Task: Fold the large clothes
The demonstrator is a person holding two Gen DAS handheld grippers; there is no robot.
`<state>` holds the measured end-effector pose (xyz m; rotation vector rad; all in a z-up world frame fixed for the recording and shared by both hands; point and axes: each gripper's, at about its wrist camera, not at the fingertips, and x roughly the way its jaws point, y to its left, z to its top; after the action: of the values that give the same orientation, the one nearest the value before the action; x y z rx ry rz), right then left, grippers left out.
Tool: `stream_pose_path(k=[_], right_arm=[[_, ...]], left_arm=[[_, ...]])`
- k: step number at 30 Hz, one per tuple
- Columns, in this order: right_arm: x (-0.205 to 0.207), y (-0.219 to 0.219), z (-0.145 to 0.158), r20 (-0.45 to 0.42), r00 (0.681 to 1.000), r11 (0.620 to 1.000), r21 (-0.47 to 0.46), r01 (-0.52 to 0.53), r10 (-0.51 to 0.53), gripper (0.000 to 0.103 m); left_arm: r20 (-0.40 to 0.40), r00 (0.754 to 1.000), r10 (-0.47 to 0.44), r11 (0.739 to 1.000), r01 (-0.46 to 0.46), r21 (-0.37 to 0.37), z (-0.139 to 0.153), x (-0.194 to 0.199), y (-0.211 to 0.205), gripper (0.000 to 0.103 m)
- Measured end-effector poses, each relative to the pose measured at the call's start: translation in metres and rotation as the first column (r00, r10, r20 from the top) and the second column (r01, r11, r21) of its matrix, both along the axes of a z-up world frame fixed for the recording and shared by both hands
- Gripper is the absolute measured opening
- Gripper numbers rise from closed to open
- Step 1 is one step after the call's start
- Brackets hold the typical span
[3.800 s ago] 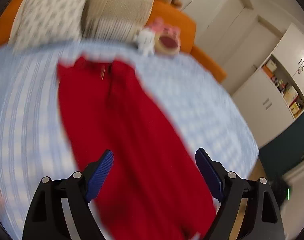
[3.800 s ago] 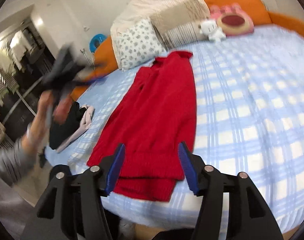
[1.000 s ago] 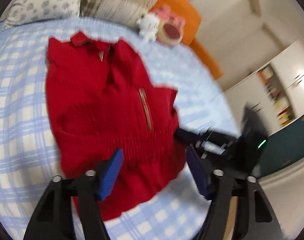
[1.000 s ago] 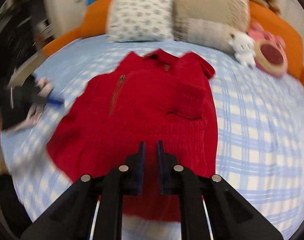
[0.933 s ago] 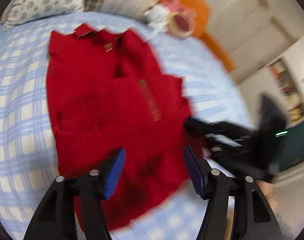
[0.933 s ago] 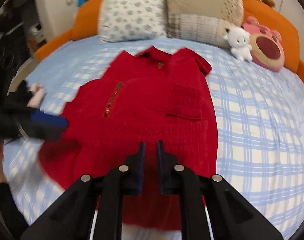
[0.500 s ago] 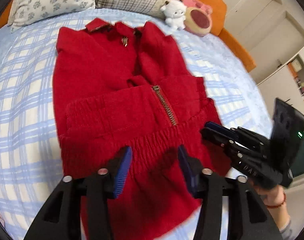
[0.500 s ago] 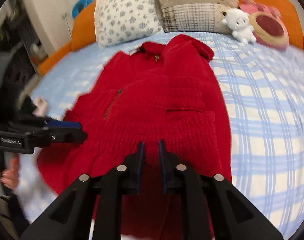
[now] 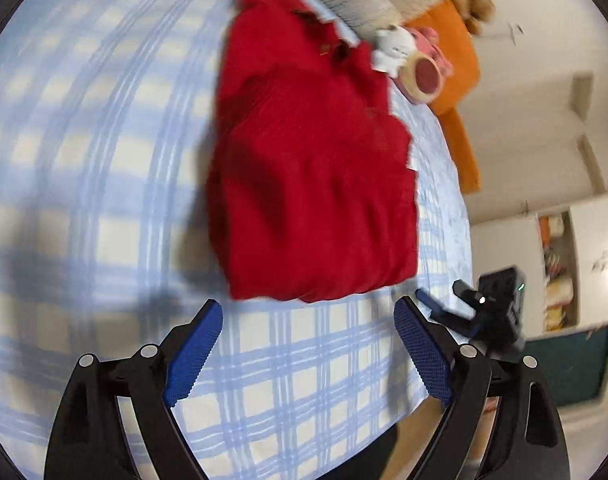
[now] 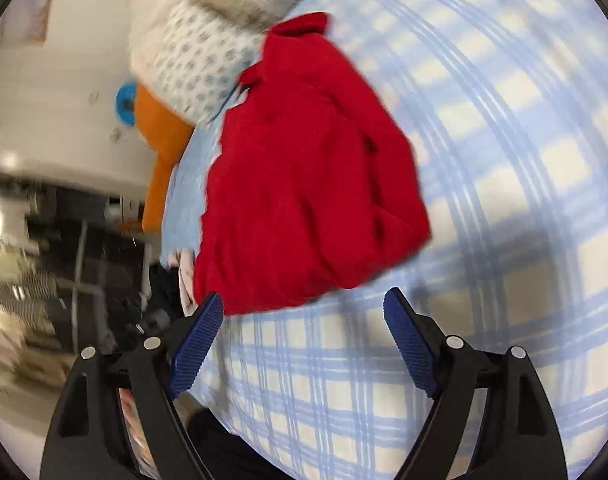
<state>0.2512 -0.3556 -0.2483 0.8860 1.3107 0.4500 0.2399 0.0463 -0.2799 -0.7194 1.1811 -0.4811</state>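
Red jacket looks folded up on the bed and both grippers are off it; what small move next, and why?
Probably bring both grippers forward to the near folded edge of the red jacket to flatten it. The left gripper and right gripper are open and empty above the checked bedsheet, and the right wrist view shows the jacket lumpy.

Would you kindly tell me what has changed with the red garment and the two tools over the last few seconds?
The red knitted garment, earlier spread long, now lies folded up toward its collar. The right tool, shut on its hem a second ago, has let go and is open; the left tool has opened wider. The blue checked bedsheet, pillows and plush toys stayed.
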Motion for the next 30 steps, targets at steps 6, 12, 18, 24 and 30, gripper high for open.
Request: stream_pose_path(k=[6,12,18,24,30], right_arm=[[0.001,-0.002,-0.046,-0.086,0.982,0.977,0.124,0.176,-0.166,0.078],[0.015,0.007,-0.046,-0.067,0.978,0.969,0.137,0.203,-0.196,0.067],[0.018,-0.002,-0.041,-0.078,0.98,0.959,0.202,0.197,-0.184,0.031],[0.059,0.004,0.02,0.044,0.989,0.969,0.21,0.132,-0.145,0.029],[0.134,0.028,0.066,0.104,0.983,0.968,0.218,0.127,-0.152,0.029]], left_arm=[[-0.033,0.989,0.146,0.98,-0.149,-0.13,-0.049,0.0,-0.001,0.087],[-0.011,0.98,0.199,0.957,-0.197,-0.213,-0.052,0.008,-0.001,0.072],[-0.074,0.98,0.187,0.926,-0.201,-0.32,-0.045,0.016,0.01,0.036],[-0.102,0.983,0.15,0.854,-0.181,-0.489,-0.011,0.049,0.023,0.031],[-0.169,0.969,0.178,0.781,-0.244,-0.574,0.022,0.126,0.042,0.031]])
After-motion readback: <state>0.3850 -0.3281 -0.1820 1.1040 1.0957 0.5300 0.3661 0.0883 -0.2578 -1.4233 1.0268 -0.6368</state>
